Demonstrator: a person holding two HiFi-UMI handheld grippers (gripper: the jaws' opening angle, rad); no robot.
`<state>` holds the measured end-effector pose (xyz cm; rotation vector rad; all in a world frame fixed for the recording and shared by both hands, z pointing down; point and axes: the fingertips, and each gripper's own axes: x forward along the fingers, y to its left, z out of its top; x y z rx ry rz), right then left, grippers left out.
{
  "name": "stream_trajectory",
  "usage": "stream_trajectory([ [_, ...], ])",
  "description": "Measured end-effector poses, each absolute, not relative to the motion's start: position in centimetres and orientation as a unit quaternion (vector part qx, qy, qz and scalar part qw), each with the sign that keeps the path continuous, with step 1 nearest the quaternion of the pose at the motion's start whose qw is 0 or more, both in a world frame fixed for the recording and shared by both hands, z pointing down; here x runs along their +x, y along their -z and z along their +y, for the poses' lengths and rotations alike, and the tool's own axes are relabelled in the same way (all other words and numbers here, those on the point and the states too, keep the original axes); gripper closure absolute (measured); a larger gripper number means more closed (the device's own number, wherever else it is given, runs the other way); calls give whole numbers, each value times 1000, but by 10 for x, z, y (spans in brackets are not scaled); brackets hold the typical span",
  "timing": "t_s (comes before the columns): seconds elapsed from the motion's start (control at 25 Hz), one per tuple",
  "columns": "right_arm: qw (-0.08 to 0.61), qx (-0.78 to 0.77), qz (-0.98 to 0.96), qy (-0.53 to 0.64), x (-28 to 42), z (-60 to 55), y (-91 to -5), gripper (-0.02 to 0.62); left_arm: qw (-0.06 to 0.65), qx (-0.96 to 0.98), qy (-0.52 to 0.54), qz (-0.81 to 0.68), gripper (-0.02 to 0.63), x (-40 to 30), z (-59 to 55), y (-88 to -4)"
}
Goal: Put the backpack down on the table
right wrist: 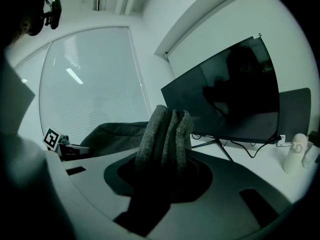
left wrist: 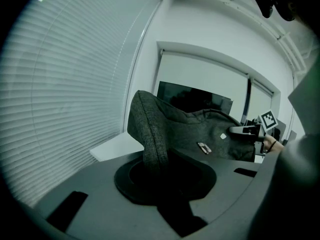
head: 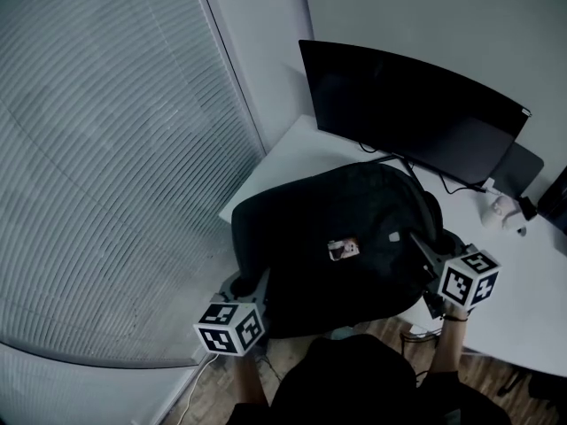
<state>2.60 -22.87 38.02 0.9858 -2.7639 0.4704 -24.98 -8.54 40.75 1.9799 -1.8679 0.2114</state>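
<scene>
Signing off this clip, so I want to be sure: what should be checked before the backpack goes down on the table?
1. Left tongs shut on backpack fabric: ok.
2. Right tongs shut on bunched fabric: ok.
3. Backpack above table: ok, though its near part overhangs the corner.
4. Spot under backpack free: cannot tell, hidden.
5. Gap to monitor: cannot tell; the backpack's far edge looks close to it.
</scene>
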Motion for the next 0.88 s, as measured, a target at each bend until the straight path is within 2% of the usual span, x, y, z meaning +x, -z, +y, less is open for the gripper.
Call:
stream_trajectory([
  [0.6,71,372,-912,-158,-5,-314,-403,486,193,741,-80,-638,532,-294,-196,-431],
  [0.88,73,398,-894,-190,2,-332,-419,486,214,754,-108,-611,532,-293,-232,-439],
])
